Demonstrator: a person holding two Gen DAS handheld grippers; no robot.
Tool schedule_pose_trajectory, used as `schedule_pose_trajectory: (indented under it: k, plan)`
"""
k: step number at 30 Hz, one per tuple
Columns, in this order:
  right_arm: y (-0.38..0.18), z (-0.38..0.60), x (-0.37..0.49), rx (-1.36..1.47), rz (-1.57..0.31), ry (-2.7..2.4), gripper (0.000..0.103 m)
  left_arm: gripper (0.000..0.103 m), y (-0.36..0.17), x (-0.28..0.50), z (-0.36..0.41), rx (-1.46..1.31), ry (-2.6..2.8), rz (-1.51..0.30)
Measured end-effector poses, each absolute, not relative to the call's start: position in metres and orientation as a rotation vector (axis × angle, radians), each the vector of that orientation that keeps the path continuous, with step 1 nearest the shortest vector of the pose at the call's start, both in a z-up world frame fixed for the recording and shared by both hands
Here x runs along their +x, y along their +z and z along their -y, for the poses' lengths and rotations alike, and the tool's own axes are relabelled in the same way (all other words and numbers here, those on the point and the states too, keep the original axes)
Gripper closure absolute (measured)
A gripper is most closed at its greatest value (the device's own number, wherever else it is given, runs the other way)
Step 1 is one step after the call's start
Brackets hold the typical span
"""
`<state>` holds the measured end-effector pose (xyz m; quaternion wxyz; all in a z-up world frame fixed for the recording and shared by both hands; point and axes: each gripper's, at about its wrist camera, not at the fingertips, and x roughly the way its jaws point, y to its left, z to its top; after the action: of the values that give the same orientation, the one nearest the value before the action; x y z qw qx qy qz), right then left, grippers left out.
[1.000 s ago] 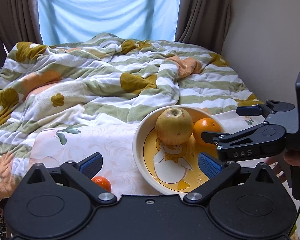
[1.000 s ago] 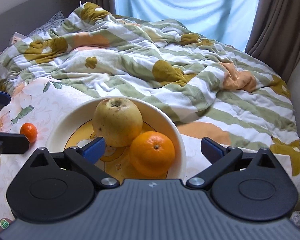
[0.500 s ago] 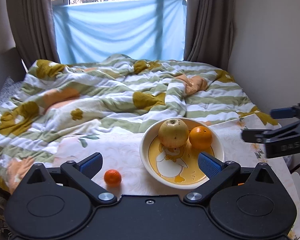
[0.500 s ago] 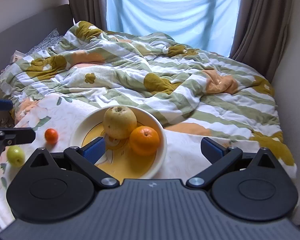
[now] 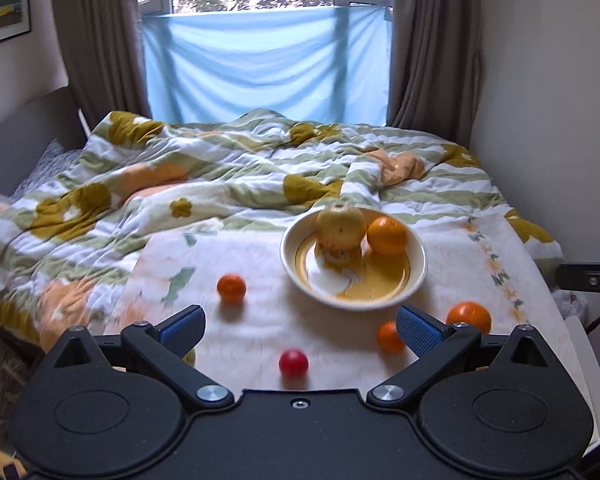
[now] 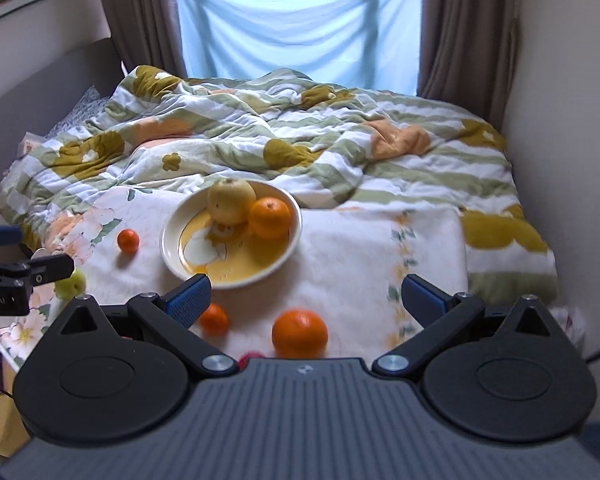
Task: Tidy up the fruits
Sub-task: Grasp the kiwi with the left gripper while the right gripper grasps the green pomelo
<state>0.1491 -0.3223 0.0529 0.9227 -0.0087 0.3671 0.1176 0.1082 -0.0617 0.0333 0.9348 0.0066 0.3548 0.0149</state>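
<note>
Two fruits sit in the cream bowl (image 5: 414,276): a yellow-green pear-like fruit (image 5: 341,227) on the far left side and an orange (image 5: 387,235) touching it on the right. A yellow painted figure on the bowl's floor is too blurred to read as anything definite. The only legible writing is on the left gripper's body as seen at the left edge of the right wrist view, where part of a white label reads "bot.AI".

The bowl stands on a white floral cloth (image 5: 256,332) spread over the near part of the bed, with a green-striped flowered quilt (image 5: 228,176) bunched beyond it. Loose fruit lies on the cloth: a small mandarin (image 5: 231,288) left of the bowl, a red fruit (image 5: 294,363) nearest the camera, a second small mandarin (image 5: 389,336) and a larger orange (image 5: 469,317) near the bowl's right side. A pale green fruit (image 6: 72,283) shows at the cloth's left edge.

Both tools hang above the near edge, holding nothing. The left gripper (image 5: 300,325) has its blue pads spread wide, and the right gripper (image 6: 306,295) is spread equally wide.
</note>
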Motion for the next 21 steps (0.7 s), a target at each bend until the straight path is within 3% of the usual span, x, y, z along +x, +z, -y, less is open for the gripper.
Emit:
schedule_pose_trajectory:
  k: [16,21]
  plan:
    - [-0.021,0.347,0.096,-0.022,-0.831,0.182,0.0,0.001,-0.047,0.087,0.077,0.071,0.076,-0.837]
    - [-0.05,0.346,0.093,0.002,-0.863,0.182,0.0,0.01,-0.075,0.097,0.072,0.063,0.054,-0.866]
